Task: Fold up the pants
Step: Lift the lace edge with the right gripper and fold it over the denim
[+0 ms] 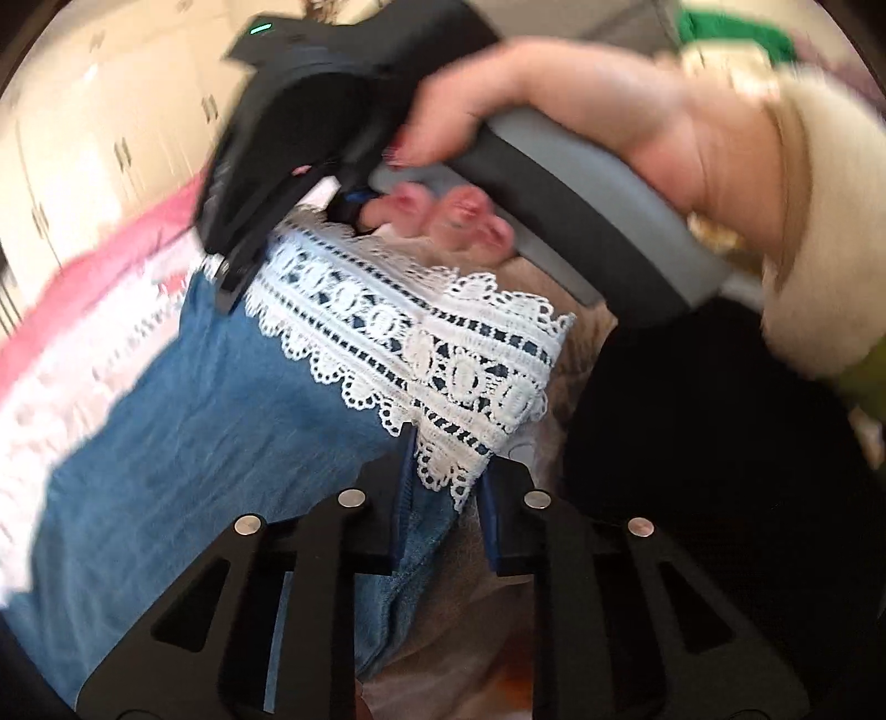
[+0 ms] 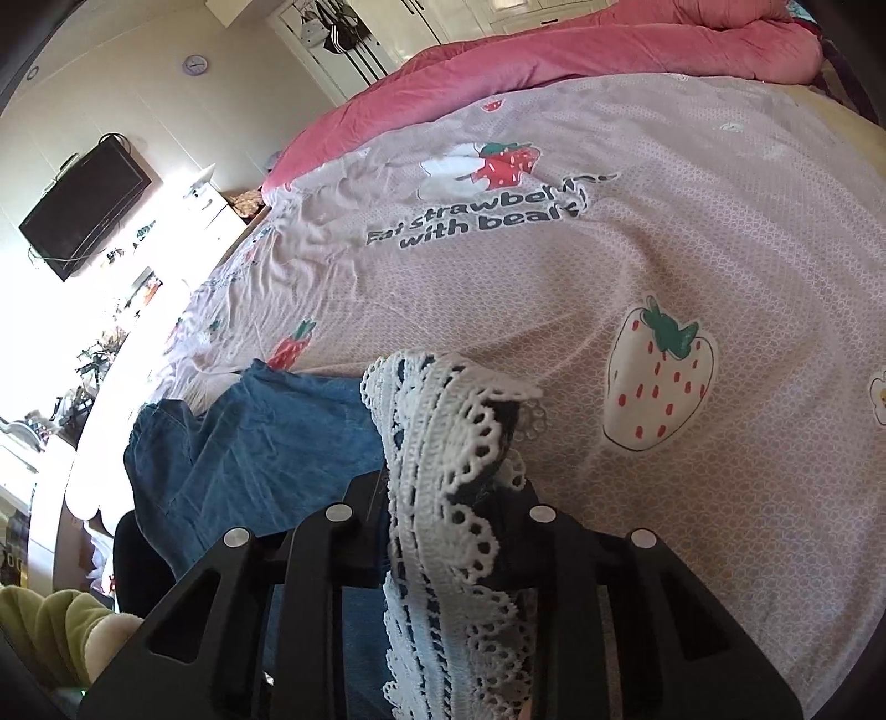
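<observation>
- Between your two tools, the pants (image 1: 183, 421) hang by their white lace hem (image 1: 421, 343): your left hand-held gripper (image 1: 446, 476) has its fingers closed on one corner of the lace, and your right hand-held gripper (image 2: 451, 498) is clamped on the lace trim at the other end.
- Your right hand (image 1: 581, 111) wraps the grey handle in the left wrist view, which is blurred.
- From the right wrist view, the blue denim of the pants trails down and to the left, with its far end lying on the bed (image 2: 637, 266).
- Beneath the pants, the bed carries a pale pink sheet printed with strawberries and the words "Eat strawberry with bear".
- A pink quilt (image 2: 581, 50) is bunched along the far edge of the bed.
- Beyond the bed, a dark television (image 2: 83, 205) is mounted on the cream wall, a round clock (image 2: 195, 65) sits higher up, and bags hang on a door (image 2: 338, 27).
- A cluttered white cabinet (image 2: 210, 210) stands below the television in bright light.
</observation>
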Demonstrator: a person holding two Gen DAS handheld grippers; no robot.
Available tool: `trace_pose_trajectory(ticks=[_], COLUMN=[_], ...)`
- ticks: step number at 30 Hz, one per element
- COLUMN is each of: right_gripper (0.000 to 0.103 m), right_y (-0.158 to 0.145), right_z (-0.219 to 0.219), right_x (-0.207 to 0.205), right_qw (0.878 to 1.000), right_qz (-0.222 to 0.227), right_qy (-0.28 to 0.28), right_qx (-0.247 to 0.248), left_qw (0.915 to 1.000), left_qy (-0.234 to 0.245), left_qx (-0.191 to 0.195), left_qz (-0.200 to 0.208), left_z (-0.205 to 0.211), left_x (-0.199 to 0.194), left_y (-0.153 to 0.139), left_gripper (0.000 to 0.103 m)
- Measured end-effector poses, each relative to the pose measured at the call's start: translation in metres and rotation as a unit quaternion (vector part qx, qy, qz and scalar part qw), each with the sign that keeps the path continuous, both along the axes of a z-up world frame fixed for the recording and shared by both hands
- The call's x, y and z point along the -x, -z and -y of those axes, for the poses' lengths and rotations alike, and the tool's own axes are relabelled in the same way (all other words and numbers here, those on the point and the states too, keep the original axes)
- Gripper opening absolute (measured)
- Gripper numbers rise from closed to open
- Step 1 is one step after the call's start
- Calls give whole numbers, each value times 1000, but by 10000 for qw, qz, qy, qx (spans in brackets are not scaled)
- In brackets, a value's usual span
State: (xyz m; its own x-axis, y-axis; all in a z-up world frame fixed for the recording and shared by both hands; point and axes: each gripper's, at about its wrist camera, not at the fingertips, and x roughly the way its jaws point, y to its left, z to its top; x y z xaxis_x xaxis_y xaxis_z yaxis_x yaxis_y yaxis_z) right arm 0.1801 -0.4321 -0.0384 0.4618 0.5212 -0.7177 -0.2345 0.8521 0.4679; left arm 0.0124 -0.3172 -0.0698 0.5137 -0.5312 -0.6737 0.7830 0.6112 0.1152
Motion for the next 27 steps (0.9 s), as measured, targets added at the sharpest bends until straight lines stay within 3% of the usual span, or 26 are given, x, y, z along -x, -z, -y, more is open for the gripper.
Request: trace_pose_trajectory(ticks=[11,17,27], right_gripper=[24,24,24], right_y=[-30,-39,-6], right_z=[-41,-105,-197], right_x=[-7,-22,-42], right_qw=[9998,9984,9890], right_qz=[-51,-176,-707], right_qy=[43,-170,-415], right_qx=[167,504,1230], left_qw=[9928,9828,9565], left_qy=[-554,-1116,-1852], left_qx=[947,1273,1677], left_qz=[-482,-736,-1508], left_z=[-72,-106,-157], left_x=[-9,-3,-5], left_y=[-21,-24,-5], left_gripper=[13,13,14])
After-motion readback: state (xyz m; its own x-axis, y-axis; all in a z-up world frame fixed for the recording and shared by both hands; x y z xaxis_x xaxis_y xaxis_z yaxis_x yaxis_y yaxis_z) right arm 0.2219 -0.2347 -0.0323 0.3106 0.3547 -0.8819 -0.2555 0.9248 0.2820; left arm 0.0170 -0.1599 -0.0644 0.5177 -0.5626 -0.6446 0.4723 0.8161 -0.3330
